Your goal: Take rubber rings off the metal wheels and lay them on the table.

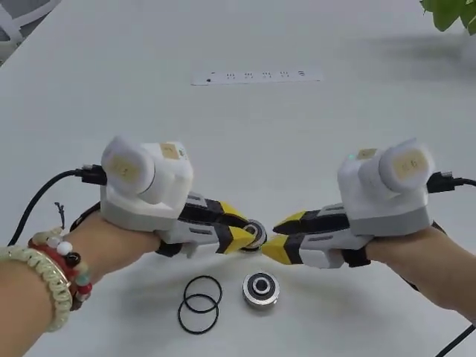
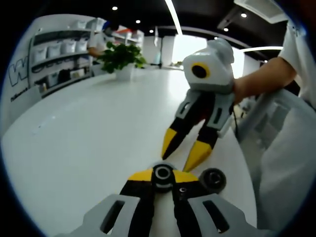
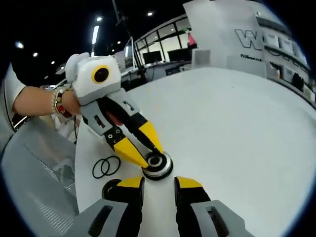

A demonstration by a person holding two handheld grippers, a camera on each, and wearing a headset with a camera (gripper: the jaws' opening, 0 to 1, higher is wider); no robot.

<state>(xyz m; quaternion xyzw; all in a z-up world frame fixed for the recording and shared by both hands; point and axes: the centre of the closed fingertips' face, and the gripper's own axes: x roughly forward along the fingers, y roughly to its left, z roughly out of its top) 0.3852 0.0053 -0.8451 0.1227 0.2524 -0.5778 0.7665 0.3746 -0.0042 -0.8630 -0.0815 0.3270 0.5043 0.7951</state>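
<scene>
1. The left gripper [image 1: 249, 235] had its jaws closed on a metal wheel [image 1: 256, 232], which was pinched between the yellow tips. I could not tell whether the wheel cleared the bench [image 1: 312, 134] or rested on it.
2. The right gripper [image 1: 271, 237] had its jaws parted a little and gripped nothing. Its tips sat just beside the held wheel and pointed at it from the opposite side.
3. The step in hand looked like stripping a ring from the held wheel. The wheel's outer edge looked dark in the right gripper view, but I could not be sure that a ring sat on it.
4. The next move probably called for the right jaws to nip the thin ring at the wheel's edge. They would then peel it off sideways while the left jaws held firm.
5. Two rubber rings [image 1: 199, 302] lay overlapping on the bench, below the left gripper. A second wheel [image 1: 261, 288] lay flat just beside them.
6. Both hands were low, with the forearms coming in from either side. The grippers were roughly level and nose to nose.
</scene>
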